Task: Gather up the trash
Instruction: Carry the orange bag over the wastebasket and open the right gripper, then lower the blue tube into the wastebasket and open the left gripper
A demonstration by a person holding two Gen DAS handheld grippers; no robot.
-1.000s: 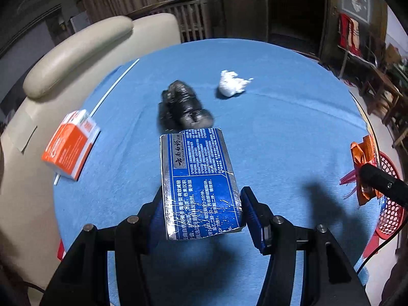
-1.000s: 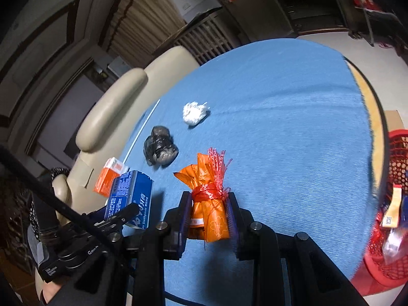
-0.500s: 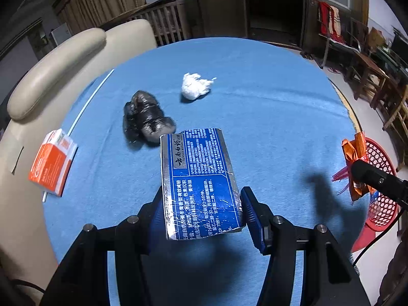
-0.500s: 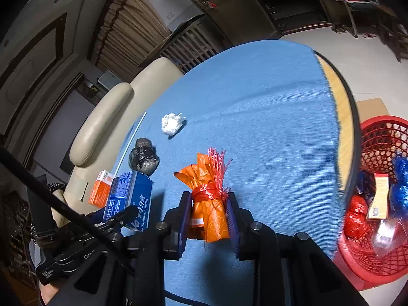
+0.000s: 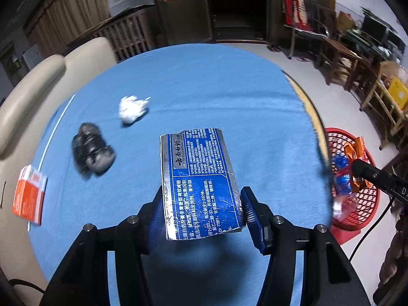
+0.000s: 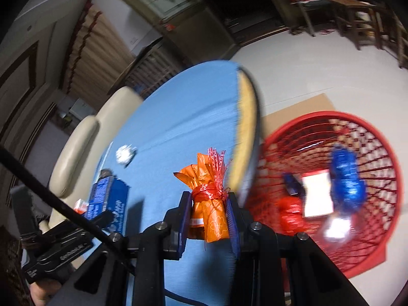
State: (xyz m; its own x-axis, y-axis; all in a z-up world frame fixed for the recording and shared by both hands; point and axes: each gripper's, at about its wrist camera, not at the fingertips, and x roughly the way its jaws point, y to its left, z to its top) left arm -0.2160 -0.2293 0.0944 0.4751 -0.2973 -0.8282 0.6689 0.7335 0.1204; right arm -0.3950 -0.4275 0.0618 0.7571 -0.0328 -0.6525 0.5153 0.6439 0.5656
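Over a round table [image 5: 204, 89] draped in blue cloth, both grippers have swung toward the red mesh basket [image 6: 357, 137]: the left gripper [image 5: 201, 204] clamps one flattened blue foil carton [image 5: 199, 181], the right gripper [image 6: 209, 219] one orange tied wrapper [image 6: 210, 204]; beyond lie one black bag [image 5: 91, 150], one white crumpled tissue [image 5: 131, 108], one orange box [image 5: 28, 199].

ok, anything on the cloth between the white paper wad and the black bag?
Nothing. In the left wrist view only bare blue tablecloth separates the white paper wad from the black bag.
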